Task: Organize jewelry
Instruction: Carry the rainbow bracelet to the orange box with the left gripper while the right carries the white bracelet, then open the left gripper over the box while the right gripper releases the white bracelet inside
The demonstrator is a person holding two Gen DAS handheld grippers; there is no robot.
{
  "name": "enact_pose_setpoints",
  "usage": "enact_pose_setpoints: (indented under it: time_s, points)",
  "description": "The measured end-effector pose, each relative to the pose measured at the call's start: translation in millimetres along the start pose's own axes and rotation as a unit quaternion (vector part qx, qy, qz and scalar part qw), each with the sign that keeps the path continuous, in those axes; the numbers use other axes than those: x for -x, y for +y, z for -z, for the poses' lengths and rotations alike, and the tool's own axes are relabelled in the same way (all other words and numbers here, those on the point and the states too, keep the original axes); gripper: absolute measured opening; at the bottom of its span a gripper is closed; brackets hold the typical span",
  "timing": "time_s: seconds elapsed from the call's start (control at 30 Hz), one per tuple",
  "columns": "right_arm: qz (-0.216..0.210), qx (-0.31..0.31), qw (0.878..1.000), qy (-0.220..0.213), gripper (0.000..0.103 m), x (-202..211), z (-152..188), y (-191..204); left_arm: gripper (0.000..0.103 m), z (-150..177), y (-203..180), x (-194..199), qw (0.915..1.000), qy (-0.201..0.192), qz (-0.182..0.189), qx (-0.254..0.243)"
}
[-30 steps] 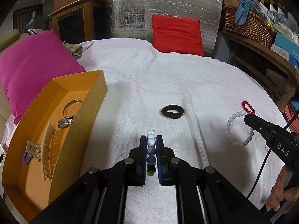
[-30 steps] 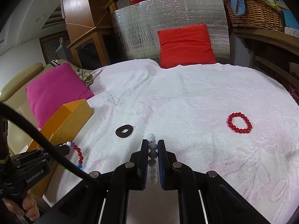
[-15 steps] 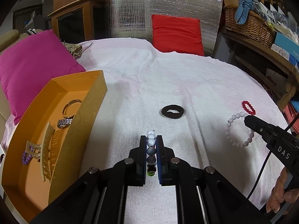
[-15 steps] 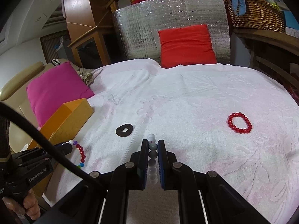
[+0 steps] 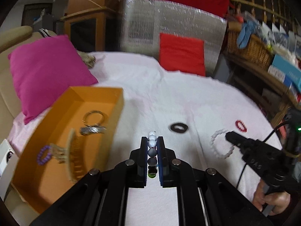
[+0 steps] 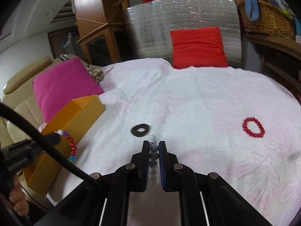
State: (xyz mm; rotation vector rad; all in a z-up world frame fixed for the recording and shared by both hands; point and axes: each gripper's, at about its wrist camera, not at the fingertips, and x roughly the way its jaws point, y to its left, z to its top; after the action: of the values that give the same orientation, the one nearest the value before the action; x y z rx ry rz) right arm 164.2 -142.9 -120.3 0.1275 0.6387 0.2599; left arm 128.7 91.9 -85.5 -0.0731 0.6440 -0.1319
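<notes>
White bedspread [image 6: 188, 94] underneath; left gripper [image 5: 152, 145] pinches a multicoloured bead bracelet [image 6: 70, 146]; right gripper [image 6: 154, 146] pinches a white bead bracelet [image 5: 221, 146].

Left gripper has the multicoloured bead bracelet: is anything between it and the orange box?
Nothing visible blocks it. The left gripper, shut on the multicoloured bead bracelet, hangs beside the open orange cardboard box; only the box's near wall must be cleared. Inside, bare floor shows near the hair claw.

Beaded bracelets: 4 – 1 red [image 6: 253, 127], 1 white [image 5: 222, 145], 1 multicolour [image 6: 70, 146], 1 purple [image 5: 44, 154]. Black hair ties: 1 [image 6: 140, 130]. Orange cardboard boxes: 1 [image 5: 114, 113]. Cushions: 1 pink [image 5: 47, 71], 1 red [image 5: 181, 53].
</notes>
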Motion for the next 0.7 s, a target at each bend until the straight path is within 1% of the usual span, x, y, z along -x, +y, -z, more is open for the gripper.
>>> enact_pose_setpoints:
  time_s: [0.07, 0.13, 0.2, 0.3, 0.4, 0.47, 0.57, 0.6, 0.7]
  points:
    - [-0.015, 0.003, 1.000, -0.003, 0.011, 3, -4, 13, 0.009, 0, 15, 15, 0.9998, -0.014, -0.008, 0.010]
    - [-0.044, -0.001, 0.999, -0.005, 0.011, 4, -10, 31, 0.009, 1, 35, 26, 0.9992, -0.021, -0.018, 0.027]
    - [-0.072, 0.010, 0.997, -0.007, 0.011, 5, -15, 55, 0.009, 3, 55, 33, 0.9982, -0.024, -0.033, 0.045]
    - [-0.114, 0.035, 0.993, -0.007, 0.011, 5, -24, 98, 0.009, 6, 95, 40, 0.9940, -0.022, -0.066, 0.084]
    - [-0.161, 0.045, 0.986, 0.002, 0.011, 0, -30, 140, 0.009, 12, 127, 43, 0.9885, -0.016, -0.098, 0.114]
    - [-0.187, 0.047, 0.981, 0.009, 0.011, -5, -31, 164, 0.009, 17, 146, 39, 0.9840, -0.001, -0.122, 0.130]
    - [-0.215, 0.053, 0.975, 0.024, 0.011, -14, -25, 192, 0.009, 27, 167, 31, 0.9774, 0.027, -0.151, 0.145]
    - [-0.220, 0.058, 0.973, 0.030, 0.011, -17, -22, 201, 0.009, 30, 172, 27, 0.9751, 0.038, -0.157, 0.152]
    - [-0.234, 0.069, 0.968, 0.053, 0.011, -30, -8, 225, 0.009, 39, 184, 20, 0.9710, 0.061, -0.158, 0.169]
